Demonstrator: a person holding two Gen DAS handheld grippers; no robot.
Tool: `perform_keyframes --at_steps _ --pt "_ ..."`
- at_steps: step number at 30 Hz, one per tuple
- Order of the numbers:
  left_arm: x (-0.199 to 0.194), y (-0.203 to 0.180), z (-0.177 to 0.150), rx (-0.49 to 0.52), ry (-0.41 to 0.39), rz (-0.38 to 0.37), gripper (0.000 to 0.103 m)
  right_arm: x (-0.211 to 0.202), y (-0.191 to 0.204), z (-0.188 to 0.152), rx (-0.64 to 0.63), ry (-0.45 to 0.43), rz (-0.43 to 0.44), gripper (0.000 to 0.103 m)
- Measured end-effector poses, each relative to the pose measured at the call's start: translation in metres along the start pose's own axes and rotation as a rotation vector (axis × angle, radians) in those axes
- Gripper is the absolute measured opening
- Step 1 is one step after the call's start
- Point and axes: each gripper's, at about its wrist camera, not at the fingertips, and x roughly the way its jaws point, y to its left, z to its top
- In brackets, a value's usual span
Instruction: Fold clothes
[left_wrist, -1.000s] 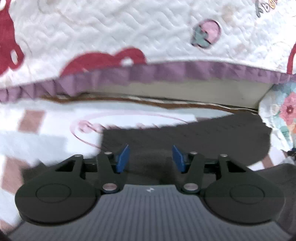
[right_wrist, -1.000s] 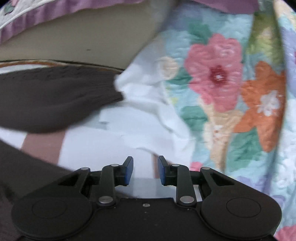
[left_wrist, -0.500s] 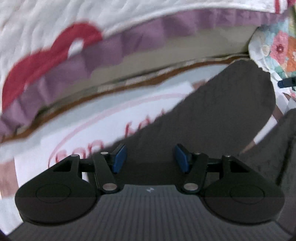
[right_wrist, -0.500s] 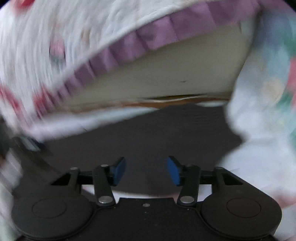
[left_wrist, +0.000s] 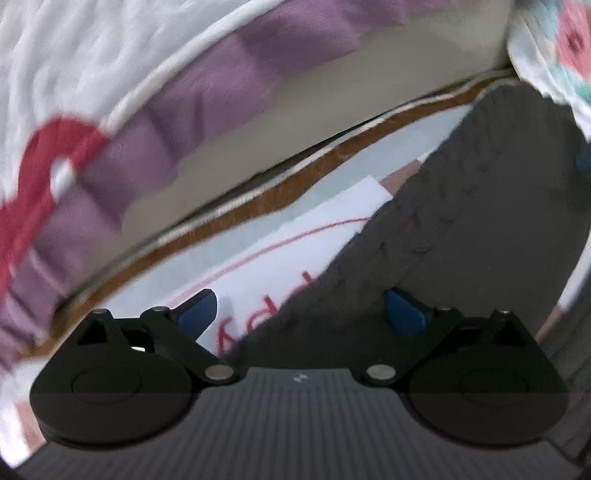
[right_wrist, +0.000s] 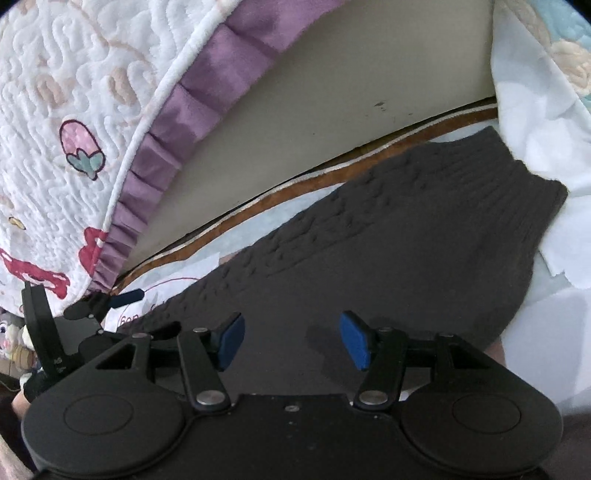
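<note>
**A:** Item one, the garment. Where is it lying?

**B:** The dark knit sweater (right_wrist: 388, 258) is lying flat on a pale printed mat (right_wrist: 184, 273). In my right view it is running from 7 o'clock up to its ribbed hem at 2 o'clock. In my left view the sweater (left_wrist: 461, 229) is filling the 3 o'clock side, blurred. Its near part is running under both tools, so I am not seeing its full outline.

**A:** Item two, the right gripper.

**B:** My right gripper (right_wrist: 291, 341) is hovering over the knit, jaws opening and already wide. The blue pads (right_wrist: 354, 343) are pressing on nothing; only flat cloth is showing below the gap.

**A:** Item three, the left gripper.

**B:** My left gripper (left_wrist: 301, 314) is also opening, spread very wide. The sweater's slanted edge is passing beneath the gap, one pad over the mat and one over the knit. No cloth is being pinched. From the right view the left gripper (right_wrist: 110, 301) is peeking in at 9 o'clock, mostly cut off by the frame.

**A:** Item four, surroundings?

**B:** A white quilt with a purple ruffle (right_wrist: 162, 155) is hanging at 10 to 11 o'clock. A floral quilt (right_wrist: 554, 55) is sitting at 1 o'clock, partly out of frame. Red lettering on the mat (left_wrist: 258, 321) is showing in the left view, half covered by the sweater and too smeared to read. Some small objects at the right view's 8 o'clock edge are too cramped to identify.
</note>
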Motion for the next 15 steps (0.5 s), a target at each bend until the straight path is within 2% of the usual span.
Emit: perform_keyframes --at_steps 2,3,4,5,7,9,11,13,15 --pt "0.000 0.010 -0.004 -0.091 0.008 -0.055 0.090 0.003 -0.002 -0.002 -0.013 0.004 -0.030 0.063" --pt "-0.004 0.011 -0.006 -0.088 -0.007 -0.054 0.076 0.004 -0.003 -0.004 -0.024 0.008 -0.049 0.063" --pt "-0.009 0.008 -0.007 -0.062 -0.019 -0.061 0.049 0.004 -0.002 -0.007 -0.041 0.002 -0.071 0.063" --pt "-0.014 0.004 -0.008 -0.036 -0.033 -0.071 0.038 0.004 -0.001 -0.010 -0.059 -0.008 -0.094 0.063" --pt "-0.027 -0.006 -0.012 0.012 -0.069 -0.067 0.008 -0.003 0.003 -0.017 -0.077 -0.074 -0.112 0.063" --pt "-0.042 -0.015 -0.018 0.049 -0.112 -0.055 0.007 -0.010 0.011 -0.019 -0.062 -0.117 -0.068 0.063" --pt "-0.061 -0.017 -0.027 0.030 -0.172 -0.069 0.006 -0.015 0.021 -0.017 -0.051 -0.138 -0.023 0.063" --pt "-0.092 -0.014 -0.043 -0.011 -0.267 -0.078 0.006 -0.018 0.034 -0.013 -0.048 -0.150 0.010 0.063" --pt "-0.131 -0.014 -0.067 -0.022 -0.404 -0.023 0.006 -0.027 0.051 -0.011 -0.048 -0.178 0.009 0.063"
